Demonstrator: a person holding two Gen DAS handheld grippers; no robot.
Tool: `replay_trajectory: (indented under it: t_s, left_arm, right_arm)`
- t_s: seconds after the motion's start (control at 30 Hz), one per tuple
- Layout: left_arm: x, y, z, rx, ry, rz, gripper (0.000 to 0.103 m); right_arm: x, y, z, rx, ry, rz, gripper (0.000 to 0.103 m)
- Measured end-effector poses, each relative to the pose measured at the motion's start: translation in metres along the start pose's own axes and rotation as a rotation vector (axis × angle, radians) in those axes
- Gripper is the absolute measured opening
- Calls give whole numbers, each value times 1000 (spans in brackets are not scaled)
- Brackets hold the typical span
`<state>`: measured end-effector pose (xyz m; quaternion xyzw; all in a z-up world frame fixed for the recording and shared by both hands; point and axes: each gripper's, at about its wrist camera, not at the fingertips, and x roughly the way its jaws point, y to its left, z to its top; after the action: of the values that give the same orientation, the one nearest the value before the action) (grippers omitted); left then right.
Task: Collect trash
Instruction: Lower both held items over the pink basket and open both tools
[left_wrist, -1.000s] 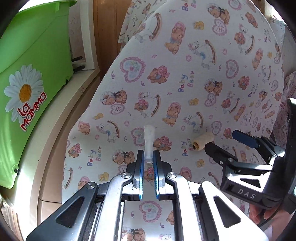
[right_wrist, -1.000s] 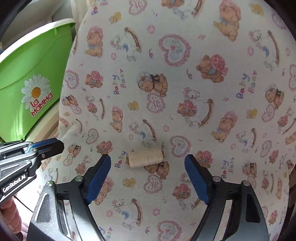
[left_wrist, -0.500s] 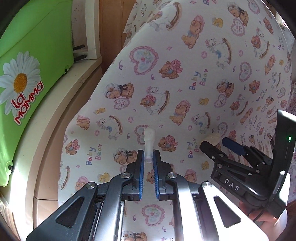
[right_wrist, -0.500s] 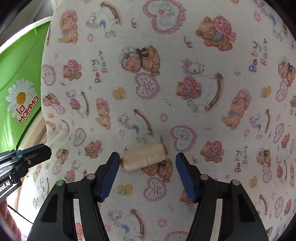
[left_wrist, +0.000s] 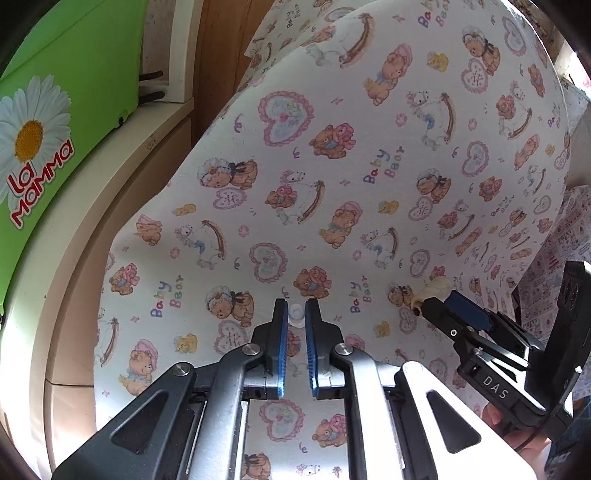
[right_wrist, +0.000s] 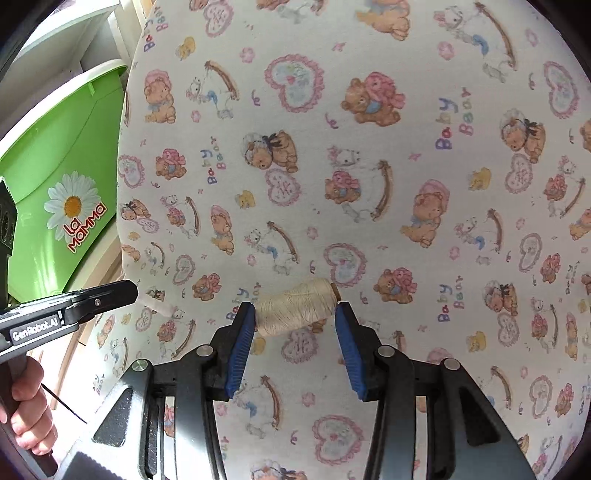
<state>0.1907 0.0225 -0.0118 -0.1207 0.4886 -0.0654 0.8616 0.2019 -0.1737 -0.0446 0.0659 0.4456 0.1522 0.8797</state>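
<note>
A cream thread spool lies on the teddy-bear print cloth. My right gripper has one blue pad at each end of it; the jaws are closing and the pads touch both ends. The left wrist view shows that gripper at the right, with the spool poking out past its tips. My left gripper is shut on a small white plastic tube, seen end-on between its pads. From the right wrist the left gripper comes in low at the left, with the tube sticking out.
A green plastic bin with a daisy and "La Mamma" on its side stands left of the cloth-covered round surface, also in the right wrist view. A cream ledge and wooden panel lie behind. A hand holds the left gripper.
The right gripper's jaws have come together from wide apart until they touch the spool's ends. The left gripper has tipped, so the tube it holds now shows end-on instead of lengthwise.
</note>
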Motion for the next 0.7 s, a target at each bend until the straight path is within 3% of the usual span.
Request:
replay_trajectory:
  t_s: [0.17, 0.4, 0.47, 0.57, 0.7]
  left_arm:
    - [-8, -7, -3, 24, -10, -31, 8]
    - [-30, -24, -29, 55, -65, 11, 8]
    - [-39, -34, -41, 101, -101, 35, 8]
    - [-56, -48, -66, 136, -146, 9, 9]
    - [-67, -54, -99, 145, -149, -13, 9]
  right_arm:
    - [-20, -19, -6, 30, 11, -22, 47]
    - [-57, -43, -26, 44, 8, -19, 47]
    - [-68, -46, -35, 57, 13, 1, 47]
    - [-85, -43, -47, 54, 10, 18, 47]
    - [-105, -34, -64, 51, 0, 56, 47]
